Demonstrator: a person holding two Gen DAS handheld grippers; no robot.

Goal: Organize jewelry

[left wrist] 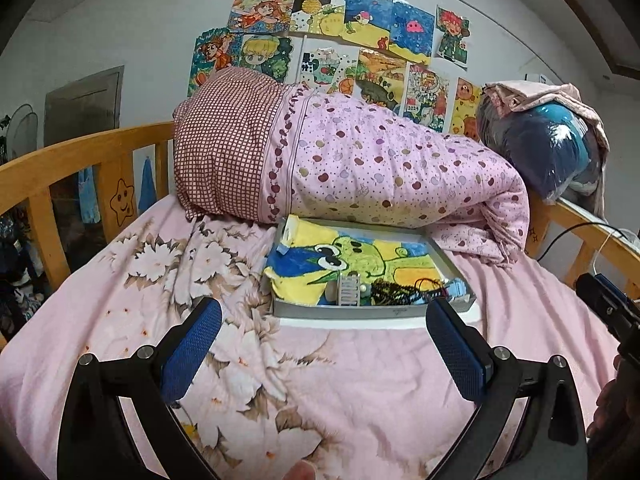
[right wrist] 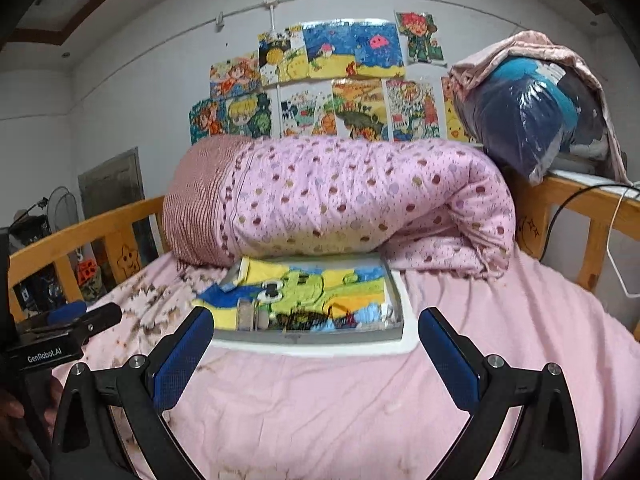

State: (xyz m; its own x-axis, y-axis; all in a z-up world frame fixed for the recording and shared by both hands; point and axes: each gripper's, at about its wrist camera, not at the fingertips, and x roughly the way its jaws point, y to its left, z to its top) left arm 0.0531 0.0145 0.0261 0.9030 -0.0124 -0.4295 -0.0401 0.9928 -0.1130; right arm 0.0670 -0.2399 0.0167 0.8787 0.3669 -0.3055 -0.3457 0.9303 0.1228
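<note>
1. Your left tongs (left wrist: 324, 344) stand wide and hold nothing; their blue pads (left wrist: 192, 350) hang over the pink sheet (left wrist: 360, 392), short of the tray (left wrist: 348, 312).

2. Your right tongs (right wrist: 316, 344) are just as wide and just as bare, aimed at the tray's near edge from the other side. Each tool shows at the margin of the other's view, so the two hang side by side, near each other.

3. The jewelry (left wrist: 396, 292) lies in the tray, bunched along its near edge on a bright drawing (left wrist: 360, 256): a dark beaded tangle with a thin black cord, a small ribbed silver piece (left wrist: 349, 289) to its left, and something pale blue (left wrist: 456, 290) at the right corner. In the right view this cluster is blurred, and you cannot tell the pieces apart there.

4. The tray sits on a white slab (right wrist: 312, 346) on the bed, its far edge against the rolled quilt (left wrist: 360, 160).

5. As a judgement: both tongs are poised ahead of the tray, neither engaged. The heap would fit pieces waiting to be sorted or pieces just gathered in; the views do not settle which.

6. If you reach in, expect the cord and beads to snag. Pinch one piece low and narrow, and mind the tray's raised lip.
</note>
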